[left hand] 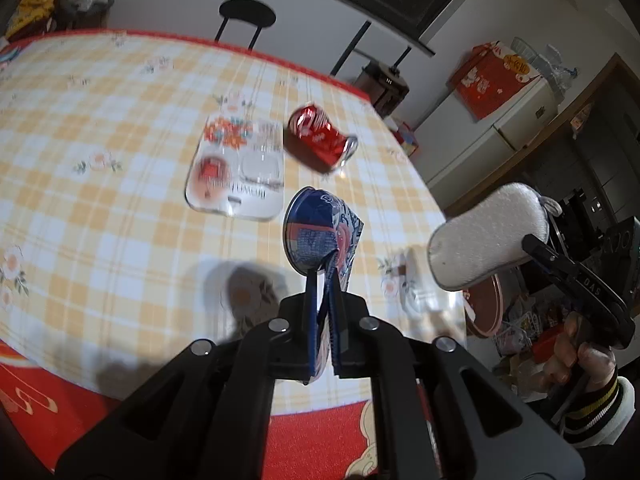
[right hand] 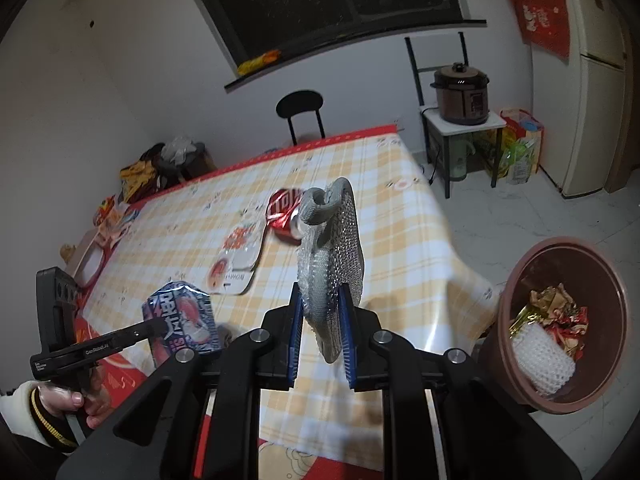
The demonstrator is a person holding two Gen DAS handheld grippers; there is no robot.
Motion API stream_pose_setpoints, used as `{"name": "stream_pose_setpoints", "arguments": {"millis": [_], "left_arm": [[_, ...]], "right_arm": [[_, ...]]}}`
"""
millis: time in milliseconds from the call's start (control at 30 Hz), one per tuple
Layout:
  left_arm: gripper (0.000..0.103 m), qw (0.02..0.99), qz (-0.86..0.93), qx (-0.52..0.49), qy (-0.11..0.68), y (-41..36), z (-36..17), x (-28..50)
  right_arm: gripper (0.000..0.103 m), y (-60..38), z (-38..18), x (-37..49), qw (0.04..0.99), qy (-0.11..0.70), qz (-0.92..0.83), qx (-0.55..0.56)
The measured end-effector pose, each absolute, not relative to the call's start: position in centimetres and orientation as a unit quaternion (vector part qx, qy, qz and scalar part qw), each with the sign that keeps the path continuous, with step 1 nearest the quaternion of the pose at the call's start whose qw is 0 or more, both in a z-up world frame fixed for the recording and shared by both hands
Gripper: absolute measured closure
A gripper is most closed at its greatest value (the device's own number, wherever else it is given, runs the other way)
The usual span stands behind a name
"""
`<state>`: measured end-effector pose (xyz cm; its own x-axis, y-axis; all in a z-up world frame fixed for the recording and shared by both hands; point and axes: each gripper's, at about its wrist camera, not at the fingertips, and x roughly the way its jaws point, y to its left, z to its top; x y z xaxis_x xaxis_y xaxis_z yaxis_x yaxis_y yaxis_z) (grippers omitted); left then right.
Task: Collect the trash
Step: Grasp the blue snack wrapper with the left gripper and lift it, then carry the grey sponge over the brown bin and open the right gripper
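My left gripper (left hand: 325, 280) is shut on a crushed blue can (left hand: 320, 232) and holds it above the checked tablecloth (left hand: 100, 200). In the right wrist view the same blue can (right hand: 182, 320) sits in the left gripper (right hand: 162, 325) at the lower left. My right gripper (right hand: 321, 294) is shut on a grey mesh scrub pad (right hand: 334, 240), which stands up between its blue pads. That pad (left hand: 488, 236) shows white in the left wrist view, off the table's right edge. A crushed red can (left hand: 318, 138) (right hand: 284, 212) lies on the table beyond both grippers.
A clear plastic blister pack (left hand: 236, 168) (right hand: 236, 268) lies flat beside the red can. A brown bin (right hand: 560, 242) holding wrappers and white foam netting stands by the table's right corner. A black chair (right hand: 299, 106) is at the far side; a cooker (right hand: 462, 94) sits on a small stand.
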<state>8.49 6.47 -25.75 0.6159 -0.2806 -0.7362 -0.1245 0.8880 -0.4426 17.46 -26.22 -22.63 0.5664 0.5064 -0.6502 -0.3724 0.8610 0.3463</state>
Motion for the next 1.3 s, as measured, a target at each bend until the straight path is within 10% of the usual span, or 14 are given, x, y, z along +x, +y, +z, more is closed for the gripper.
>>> {"name": "stream_pose_setpoints", "arguments": {"millis": [1133,1300], "left_arm": [[0.094,0.901,-0.073,-0.206,0.374,-0.6,-16.7,11.0],[0.094,0.902,-0.080,-0.199,0.374,-1.8,-16.3,11.2]], "right_arm": [[0.084,-50.5,-27.8,20.7,0.889,0.451,-0.004,0.074],[0.050,-51.6,-27.9,20.1,0.892,0.442,-0.007,0.094]]}}
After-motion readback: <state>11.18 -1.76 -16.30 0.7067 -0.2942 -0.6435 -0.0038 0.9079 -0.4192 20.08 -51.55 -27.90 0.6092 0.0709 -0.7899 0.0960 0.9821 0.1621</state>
